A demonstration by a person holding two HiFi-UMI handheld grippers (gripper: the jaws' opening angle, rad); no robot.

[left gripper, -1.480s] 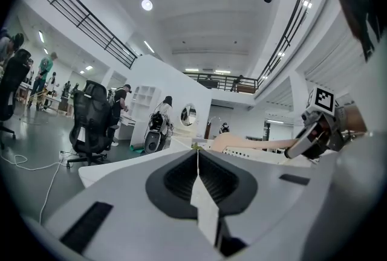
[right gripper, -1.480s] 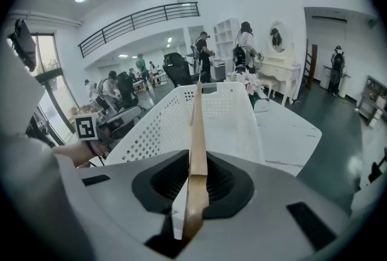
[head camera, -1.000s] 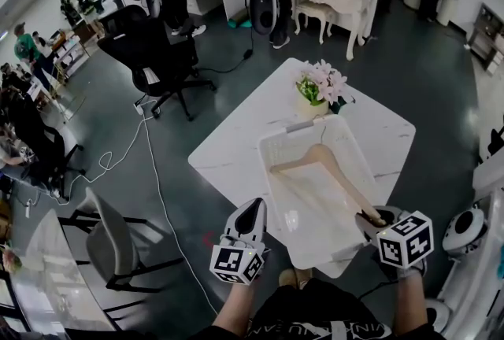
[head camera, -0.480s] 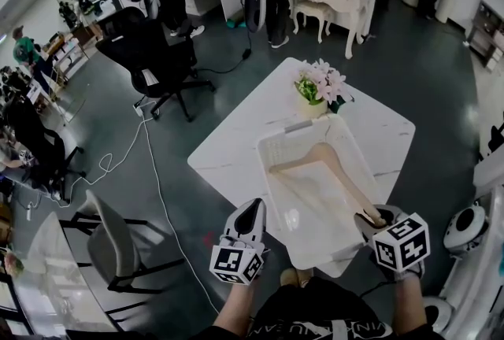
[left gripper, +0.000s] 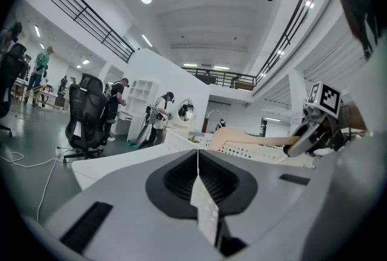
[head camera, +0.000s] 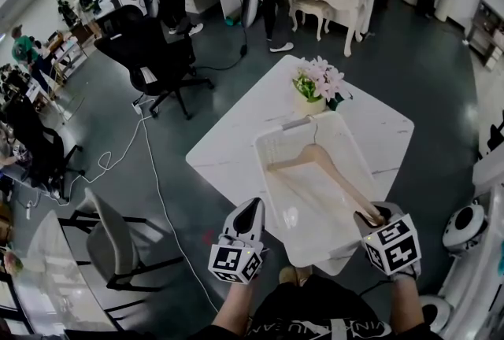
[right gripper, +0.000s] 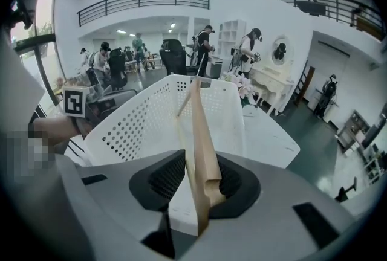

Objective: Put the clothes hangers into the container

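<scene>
A pale wooden clothes hanger [head camera: 315,161] lies slanted inside the white perforated container [head camera: 272,140] on the white table. One end of the hanger reaches the near right corner, where it sits between the jaws of my right gripper [head camera: 370,218]. In the right gripper view those jaws have just been opening. The hanger [right gripper: 199,151] still stands between them, with a gap showing beside it. My left gripper [head camera: 253,208] is shut and empty, held level just off the container's near left side. In the left gripper view its jaws meet [left gripper: 198,163].
A pot of pink flowers [head camera: 319,83] stands on the table [head camera: 232,145] just beyond the container. A black office chair [head camera: 150,47] and a grey chair [head camera: 110,244] stand on the floor to the left. People move about at the far desks.
The right gripper has rolled a little in place, its marker cube turning. The hanger's far end has shifted slightly in the container. The left gripper has not moved.
</scene>
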